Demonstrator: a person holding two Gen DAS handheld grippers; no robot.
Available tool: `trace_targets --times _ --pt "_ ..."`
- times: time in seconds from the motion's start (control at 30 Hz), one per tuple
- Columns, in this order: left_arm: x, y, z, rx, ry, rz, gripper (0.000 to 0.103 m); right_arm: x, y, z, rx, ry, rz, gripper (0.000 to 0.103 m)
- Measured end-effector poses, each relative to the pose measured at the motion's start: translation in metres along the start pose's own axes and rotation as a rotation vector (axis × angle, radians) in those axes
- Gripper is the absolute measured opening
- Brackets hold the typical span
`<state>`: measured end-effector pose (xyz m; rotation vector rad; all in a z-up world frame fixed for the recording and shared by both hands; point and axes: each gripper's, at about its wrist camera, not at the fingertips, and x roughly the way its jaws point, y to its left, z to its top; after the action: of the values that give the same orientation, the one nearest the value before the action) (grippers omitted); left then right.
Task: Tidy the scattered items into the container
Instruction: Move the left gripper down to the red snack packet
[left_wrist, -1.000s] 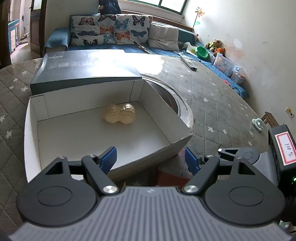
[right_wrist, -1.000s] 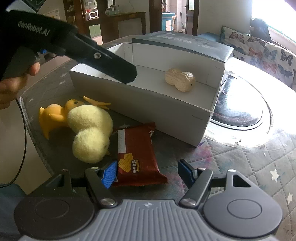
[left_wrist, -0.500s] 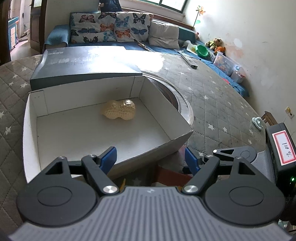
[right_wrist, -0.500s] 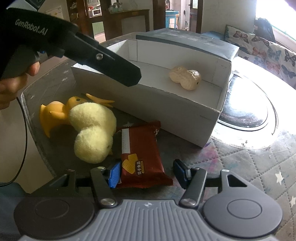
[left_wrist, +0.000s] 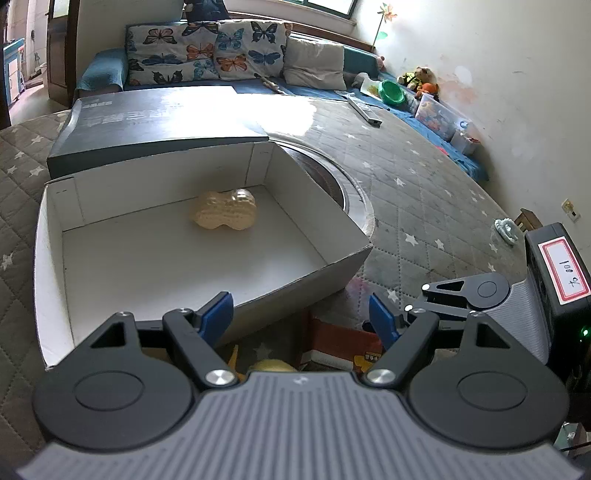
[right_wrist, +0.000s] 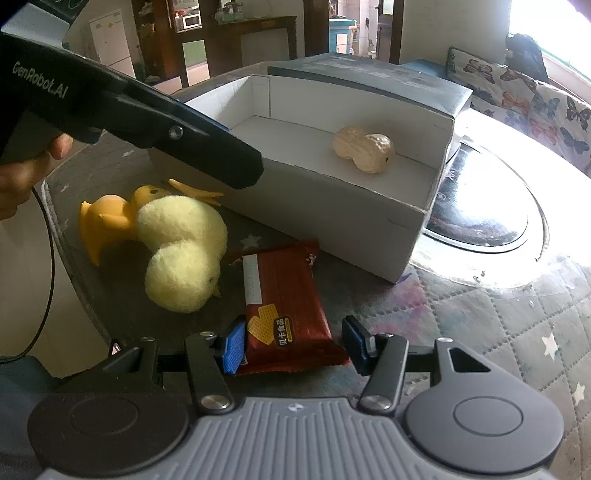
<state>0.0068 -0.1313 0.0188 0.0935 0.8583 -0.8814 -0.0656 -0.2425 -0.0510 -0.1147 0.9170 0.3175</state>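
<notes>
Right wrist view: the right gripper (right_wrist: 295, 345) is lowered over a red-brown snack packet (right_wrist: 284, 306) lying on the dark tabletop in front of a white cardboard box (right_wrist: 332, 221). Its jaws are closing, with the near end of the packet between them; the left pad appears to touch the packet's edge, while a gap is seen at the right pad. A fluffy yellow chick toy (right_wrist: 183, 251) is seen just left of the packet, touching an orange rubber duck (right_wrist: 107, 221) behind it. A peanut-shaped toy (right_wrist: 364, 152) is lying inside the box, near its far wall.

In the left wrist view the left gripper (left_wrist: 301, 317) is held above the near wall of the box (left_wrist: 48, 258), its jaws partly spread with nothing between them. The peanut-shaped toy (left_wrist: 225, 214) is seen on the box floor, and the dark box lid (left_wrist: 155, 125) is lying behind the box.
</notes>
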Motion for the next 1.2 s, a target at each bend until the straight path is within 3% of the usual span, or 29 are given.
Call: trace_targets --times 0.4,0.77,0.87,1.2 --pt "-0.001 -0.021 -0.004 0.063 0.006 -0.068 0.079 -0.009 -0.011 -0.010 0.017 0.010 -0.030 0.056" --pt "0.023 -0.030 -0.008 0.066 0.066 -0.104 0.079 -0.014 -0.016 -0.016 0.032 0.005 -0.048 0.058" --pt "0.032 -0.030 -0.007 0.066 0.080 -0.104 0.079 -0.016 -0.017 -0.018 0.035 0.000 -0.051 0.066" --pt "0.060 -0.033 -0.011 0.046 0.161 -0.130 0.079 -0.022 -0.017 -0.026 0.041 -0.001 -0.051 0.066"
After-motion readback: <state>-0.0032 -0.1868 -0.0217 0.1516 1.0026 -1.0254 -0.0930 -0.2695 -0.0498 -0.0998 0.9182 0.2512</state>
